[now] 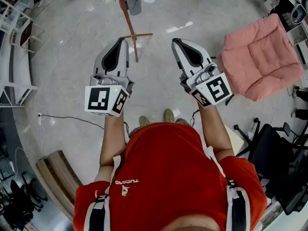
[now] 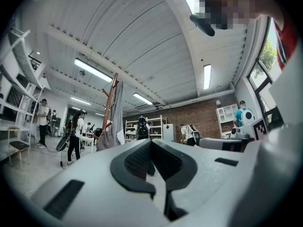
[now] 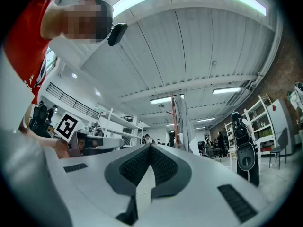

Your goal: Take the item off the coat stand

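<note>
Shiny floor (image 1: 72,71) ahead: grey cloth (image 1: 134,1) hangs on the coat stand (image 1: 129,25), not taken yet. Left hand-held gripper (image 1: 122,41) and right hand-held gripper (image 1: 176,41) are closed, empty.

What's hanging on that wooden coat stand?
A grey cloth garment drapes over the reddish wooden coat stand, covering part of its pole. Whether anything else hangs beneath it cannot be seen.

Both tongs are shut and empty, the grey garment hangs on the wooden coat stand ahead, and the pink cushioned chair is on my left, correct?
Not quite. The pink cushioned chair is on your right, out past the right tongs, as the head view shows. The rest of your statement holds.
</note>
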Demonstrator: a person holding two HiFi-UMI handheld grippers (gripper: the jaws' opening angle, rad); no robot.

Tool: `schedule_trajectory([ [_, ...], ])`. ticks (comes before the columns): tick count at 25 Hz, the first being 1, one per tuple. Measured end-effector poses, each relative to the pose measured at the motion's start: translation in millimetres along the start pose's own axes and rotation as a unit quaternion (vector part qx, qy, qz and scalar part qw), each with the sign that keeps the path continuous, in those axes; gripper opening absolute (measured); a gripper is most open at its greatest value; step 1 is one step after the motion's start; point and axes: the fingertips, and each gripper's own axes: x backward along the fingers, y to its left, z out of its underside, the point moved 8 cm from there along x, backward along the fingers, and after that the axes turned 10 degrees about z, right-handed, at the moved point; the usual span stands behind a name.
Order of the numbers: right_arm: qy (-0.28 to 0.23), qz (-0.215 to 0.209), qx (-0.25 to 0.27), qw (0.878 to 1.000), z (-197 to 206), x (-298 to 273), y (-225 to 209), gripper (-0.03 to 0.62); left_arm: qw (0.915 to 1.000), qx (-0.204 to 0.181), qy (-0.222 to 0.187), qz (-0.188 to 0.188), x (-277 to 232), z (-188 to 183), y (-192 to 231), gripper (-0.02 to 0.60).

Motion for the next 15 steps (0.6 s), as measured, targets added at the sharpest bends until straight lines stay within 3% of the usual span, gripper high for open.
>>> schedule_trajectory([
  [15, -0.007, -0.025, -0.014, 1.000, -0.2, 12.8, -54.3, 0.025, 0.9993, -0.004, 0.008, -0.035, -43.2, 3.3, -14.6, 0.009],
])
